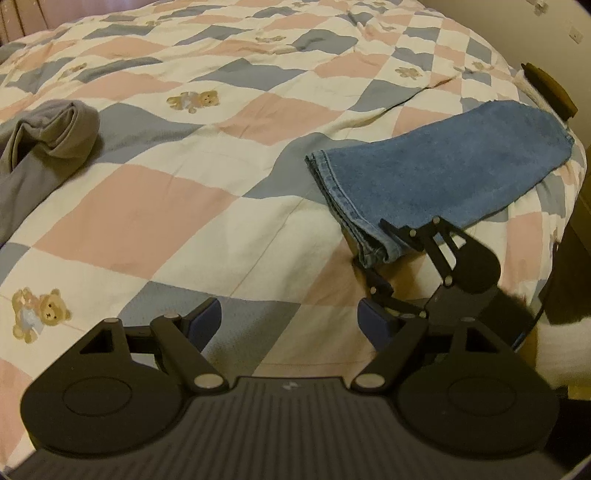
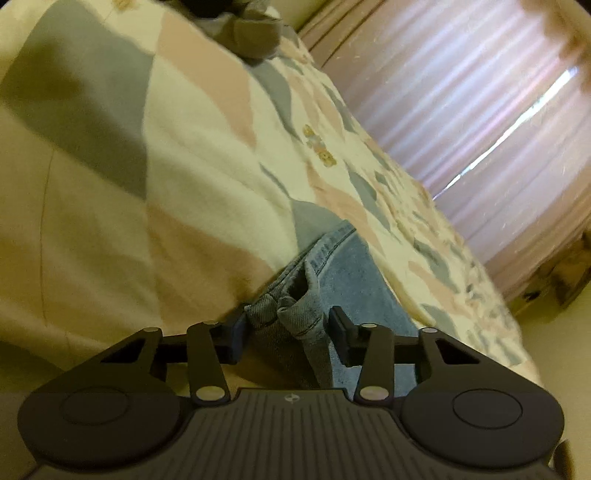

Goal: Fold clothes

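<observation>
Folded blue jeans [image 1: 443,166] lie along the right side of the bed, their hem end pointing toward me. My right gripper [image 1: 375,251] comes in from the right edge and is shut on the near hem corner. In the right wrist view the bunched denim [image 2: 295,314] fills the gap between the fingers of the right gripper [image 2: 288,332]. Low over the quilt's near edge, my left gripper [image 1: 290,317] stands open with nothing between its fingers, just left of the jeans. A crumpled grey garment [image 1: 55,136] lies at the far left, also visible as a grey heap [image 2: 255,33].
A checked pink, blue and cream teddy-bear quilt [image 1: 184,206] covers the bed. A dark wooden bedpost [image 1: 550,88] stands at the right edge. Pink curtains [image 2: 461,110] hang beyond the bed. A white sleeve [image 1: 561,343] shows behind the right gripper.
</observation>
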`<state>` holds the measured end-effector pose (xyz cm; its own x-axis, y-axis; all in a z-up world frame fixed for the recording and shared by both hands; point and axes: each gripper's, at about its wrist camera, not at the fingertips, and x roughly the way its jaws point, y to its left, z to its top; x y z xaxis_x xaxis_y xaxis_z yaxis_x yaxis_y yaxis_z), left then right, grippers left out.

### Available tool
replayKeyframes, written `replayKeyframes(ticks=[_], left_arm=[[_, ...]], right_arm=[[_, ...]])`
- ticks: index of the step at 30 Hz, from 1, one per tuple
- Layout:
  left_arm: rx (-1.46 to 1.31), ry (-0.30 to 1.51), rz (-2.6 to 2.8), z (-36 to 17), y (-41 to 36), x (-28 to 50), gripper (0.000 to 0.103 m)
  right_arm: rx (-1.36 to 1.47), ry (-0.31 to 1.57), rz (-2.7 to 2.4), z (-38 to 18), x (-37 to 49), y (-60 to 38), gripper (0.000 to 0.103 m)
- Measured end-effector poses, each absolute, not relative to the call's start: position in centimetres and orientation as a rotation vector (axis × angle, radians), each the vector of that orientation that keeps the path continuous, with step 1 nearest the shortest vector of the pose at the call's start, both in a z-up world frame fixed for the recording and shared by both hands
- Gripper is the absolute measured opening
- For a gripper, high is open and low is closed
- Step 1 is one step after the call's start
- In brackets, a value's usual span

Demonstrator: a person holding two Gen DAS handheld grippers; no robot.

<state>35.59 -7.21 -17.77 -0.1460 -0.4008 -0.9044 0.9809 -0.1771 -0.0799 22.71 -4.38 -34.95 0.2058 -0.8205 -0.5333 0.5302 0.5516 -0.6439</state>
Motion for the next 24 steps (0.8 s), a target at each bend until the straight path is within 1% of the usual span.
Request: replayKeyframes(ticks=[1, 5, 6, 7, 9, 13, 16, 18, 20, 24], left_arm=[[0.933, 0.893, -1.579, -17.8, -7.3, 35.6, 0.078], [0.92, 0.912, -1.577, -17.9, -7.7, 35.8, 0.078], [0.916, 0.917, -1.576, -17.9, -7.8, 35.8, 0.078], [0.914, 0.921, -1.573, -17.9, -8.0, 35.8, 0.078], [0.913, 0.912, -1.582, -17.6, -8.7, 35.1, 0.078], [0.911, 0.886, -1.609, -16.9, -10.4, 33.5, 0.078], [0.903, 0.869, -1.654, -16.8, -12.6, 29.0, 0.078], [0.897, 0.857, -1.686, -16.8, -14.1, 25.6, 0.078], [0.891, 0.845, -1.718, -16.7, -15.7, 22.2, 0.078], [0.877, 0.82, -1.782, -16.7, -18.8, 15.4, 0.078]], right_arm=[[-0.393, 0.978, -0.978, -35.4, 22.9, -4.0, 0.045], [-0.461, 0.993, -1.001, -36.3, 23.2, -4.1, 0.045], [-0.434, 0.99, -0.992, -36.1, 23.1, -4.5, 0.039], [-0.393, 0.983, -0.979, -35.7, 22.7, -5.1, 0.029], [-0.296, 0.959, -0.954, -34.5, 21.8, -6.3, 0.017], [0.034, 0.797, -0.923, -29.0, 16.8, -9.8, 0.016], [0.341, 0.645, -0.934, -24.8, 11.0, -13.3, 0.016], [0.525, 0.517, -0.966, -22.8, 5.5, -15.8, 0.016], [0.61, 0.441, -1.017, -21.5, 0.1, -18.0, 0.015], [0.641, 0.36, -1.152, -19.9, -11.8, -21.3, 0.015]])
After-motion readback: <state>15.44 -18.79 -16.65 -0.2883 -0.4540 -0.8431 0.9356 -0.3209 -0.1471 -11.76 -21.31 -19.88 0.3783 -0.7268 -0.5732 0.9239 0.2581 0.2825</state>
